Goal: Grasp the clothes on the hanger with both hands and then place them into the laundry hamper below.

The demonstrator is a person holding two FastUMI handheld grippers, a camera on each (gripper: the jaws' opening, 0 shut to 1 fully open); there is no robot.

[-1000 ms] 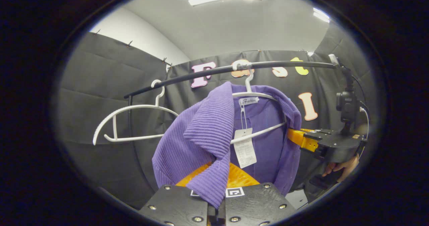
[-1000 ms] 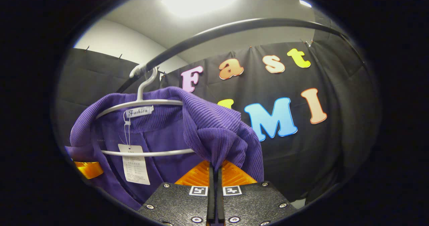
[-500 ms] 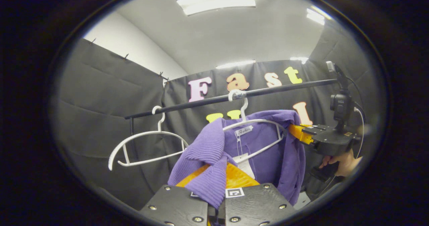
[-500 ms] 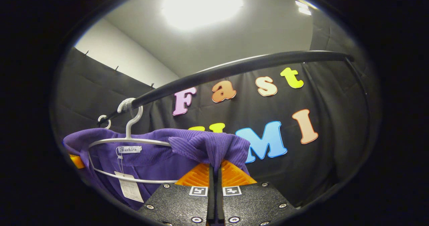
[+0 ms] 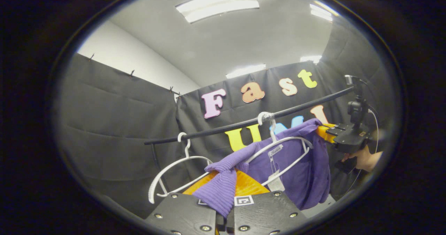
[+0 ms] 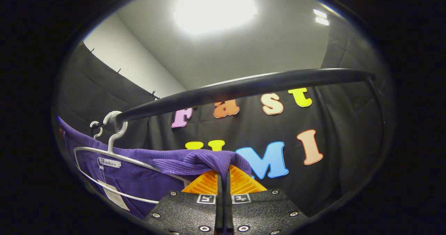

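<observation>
Both my grippers have dropped and drawn back, so the black clothes rail (image 6: 244,87) now rides higher in both views. My left gripper (image 5: 226,196) and right gripper (image 6: 223,175) each pinch a shoulder of the purple ribbed knit top (image 5: 296,165), stretched low centre on its white wire hanger (image 5: 282,144). I should pull both shoulders evenly outward and down so the knit slips free without snagging.

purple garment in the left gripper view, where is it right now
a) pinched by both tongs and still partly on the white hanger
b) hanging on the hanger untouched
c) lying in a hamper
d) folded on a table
a: the purple garment is clamped in the left tongs and the right tongs, its collar still around the white hanger hooked on the black rail.
</observation>
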